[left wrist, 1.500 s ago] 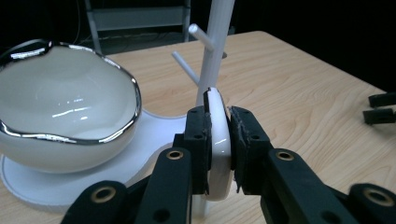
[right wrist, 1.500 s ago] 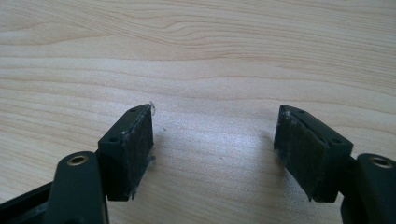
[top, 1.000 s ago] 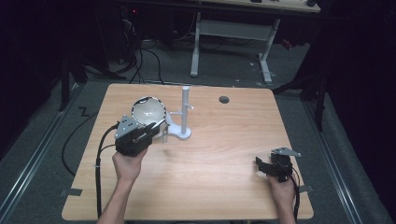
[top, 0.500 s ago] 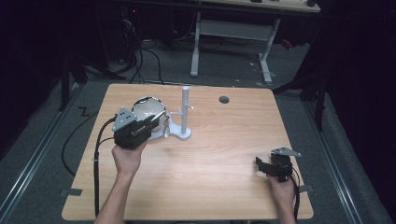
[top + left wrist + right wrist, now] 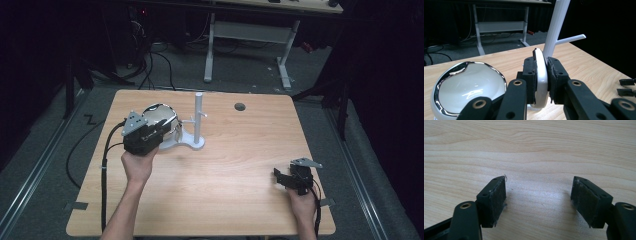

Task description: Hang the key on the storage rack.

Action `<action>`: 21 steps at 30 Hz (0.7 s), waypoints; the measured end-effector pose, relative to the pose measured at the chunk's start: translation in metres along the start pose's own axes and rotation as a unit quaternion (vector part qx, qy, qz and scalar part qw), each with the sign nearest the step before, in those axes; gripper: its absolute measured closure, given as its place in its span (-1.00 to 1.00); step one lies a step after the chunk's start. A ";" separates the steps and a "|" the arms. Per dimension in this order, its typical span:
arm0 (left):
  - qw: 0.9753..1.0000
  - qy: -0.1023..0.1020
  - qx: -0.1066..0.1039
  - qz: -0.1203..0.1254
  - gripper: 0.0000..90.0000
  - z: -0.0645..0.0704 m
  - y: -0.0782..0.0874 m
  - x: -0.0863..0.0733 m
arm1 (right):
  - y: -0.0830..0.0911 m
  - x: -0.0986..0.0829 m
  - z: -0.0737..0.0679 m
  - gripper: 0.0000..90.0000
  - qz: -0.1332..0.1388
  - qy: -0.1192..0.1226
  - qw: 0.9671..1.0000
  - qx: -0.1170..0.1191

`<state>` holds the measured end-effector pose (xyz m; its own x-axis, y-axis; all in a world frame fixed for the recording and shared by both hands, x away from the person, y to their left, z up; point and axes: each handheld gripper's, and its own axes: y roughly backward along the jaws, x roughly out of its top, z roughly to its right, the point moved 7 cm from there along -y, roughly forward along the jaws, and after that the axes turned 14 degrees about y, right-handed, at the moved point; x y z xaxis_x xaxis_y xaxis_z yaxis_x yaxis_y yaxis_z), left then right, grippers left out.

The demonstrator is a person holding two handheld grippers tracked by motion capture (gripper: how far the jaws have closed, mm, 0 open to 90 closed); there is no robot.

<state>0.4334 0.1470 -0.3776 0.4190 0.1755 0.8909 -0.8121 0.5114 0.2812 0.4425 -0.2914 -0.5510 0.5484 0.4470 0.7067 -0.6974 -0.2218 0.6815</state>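
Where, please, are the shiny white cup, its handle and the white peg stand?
Shiny white cup [image 5: 467,87]: left gripper view, on its glossy side.
Cup handle [image 5: 541,75]: left gripper view, on the strip clamped between the left tongs.
White peg stand [image 5: 198,112]: high view, on its post.

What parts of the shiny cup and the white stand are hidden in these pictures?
- Cup: in the left gripper view its bottom is hidden behind the left gripper; in the high view that gripper covers its near side.
- Cup handle: its sides are covered by the gripper pads.
- Stand: its top is cut off by the upper edge of the left gripper view, its base hidden behind the gripper.
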 end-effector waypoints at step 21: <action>1.000 -0.003 -0.005 0.000 0.73 0.004 -0.004 0.005 | 0.000 0.000 0.000 -0.36 0.000 0.000 1.000 0.000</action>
<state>0.4371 0.1419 -0.3731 0.4162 0.1703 0.8932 -0.8083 0.5192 0.2777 0.4425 -0.2914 -0.5510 0.5484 0.4469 0.7068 -0.6975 -0.2217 0.6814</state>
